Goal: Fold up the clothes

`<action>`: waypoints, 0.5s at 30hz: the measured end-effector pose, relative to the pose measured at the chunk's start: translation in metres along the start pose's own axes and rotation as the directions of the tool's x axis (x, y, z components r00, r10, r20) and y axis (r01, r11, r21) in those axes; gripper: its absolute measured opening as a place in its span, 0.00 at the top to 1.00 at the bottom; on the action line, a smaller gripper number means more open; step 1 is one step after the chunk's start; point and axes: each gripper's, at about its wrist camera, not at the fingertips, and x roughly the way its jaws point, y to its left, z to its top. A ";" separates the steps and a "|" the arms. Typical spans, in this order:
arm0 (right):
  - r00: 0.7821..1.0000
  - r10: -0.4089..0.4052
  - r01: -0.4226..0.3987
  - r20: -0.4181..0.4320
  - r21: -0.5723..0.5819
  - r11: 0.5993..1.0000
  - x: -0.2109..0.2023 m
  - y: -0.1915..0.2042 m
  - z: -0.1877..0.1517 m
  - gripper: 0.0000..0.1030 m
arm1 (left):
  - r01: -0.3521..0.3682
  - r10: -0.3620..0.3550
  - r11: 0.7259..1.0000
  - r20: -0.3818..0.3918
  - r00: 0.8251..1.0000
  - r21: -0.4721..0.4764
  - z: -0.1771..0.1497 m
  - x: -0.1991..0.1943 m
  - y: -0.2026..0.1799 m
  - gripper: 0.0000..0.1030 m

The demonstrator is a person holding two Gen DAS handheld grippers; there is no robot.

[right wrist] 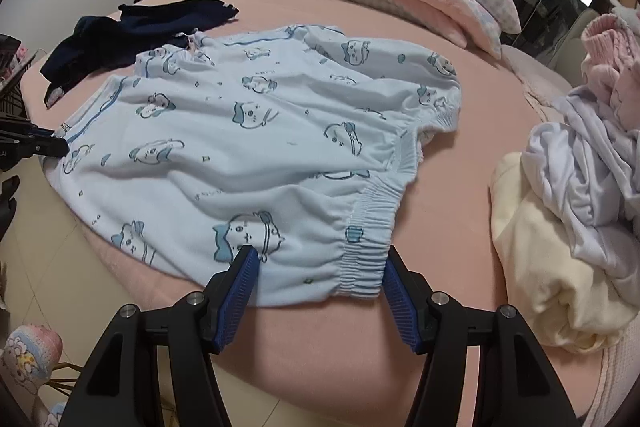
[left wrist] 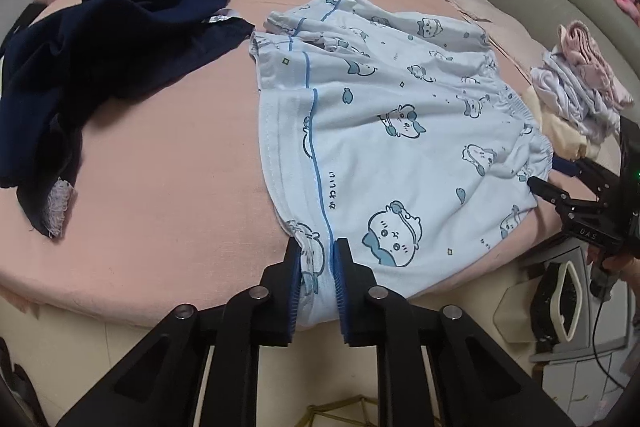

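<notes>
Left wrist view: folding grip half set on the pale blue cartoon-print cotton shorts lying flat on the pink bedsheet.
Left gripper pinches the hem edge beside the blue side stripe; right gripper stands spread around the elastic waistband, not yet pressing. Close it fully on the waistband before lifting both corners together, I judge, keeping clear of the dark navy garment.
</notes>
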 end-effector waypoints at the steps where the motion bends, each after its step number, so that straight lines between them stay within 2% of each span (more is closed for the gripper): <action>1: 1.000 0.003 -0.003 -0.005 0.004 1.000 0.000 0.000 0.001 0.43 | 0.006 -0.006 1.000 0.000 1.000 -0.004 0.000 0.000 0.000 0.89; 3: 1.000 -0.009 0.009 -0.022 0.015 1.000 0.000 0.001 0.004 0.71 | 0.007 -0.007 1.000 0.003 1.000 -0.003 0.001 -0.002 -0.002 0.90; 4: 0.999 -0.021 0.022 -0.034 0.022 1.000 -0.001 0.002 0.005 0.74 | 0.008 -0.008 1.000 0.003 1.000 0.000 0.001 -0.002 -0.003 0.90; 6: 0.997 -0.046 0.048 -0.059 0.035 0.998 -0.003 0.003 0.008 0.85 | 0.012 -0.012 1.000 0.006 1.000 0.003 0.002 -0.004 -0.004 0.90; 15: 0.979 -0.117 0.137 -0.167 0.111 0.984 -0.024 -0.002 0.010 0.89 | 0.085 -0.085 0.996 0.013 0.996 -0.016 0.007 -0.020 -0.005 0.90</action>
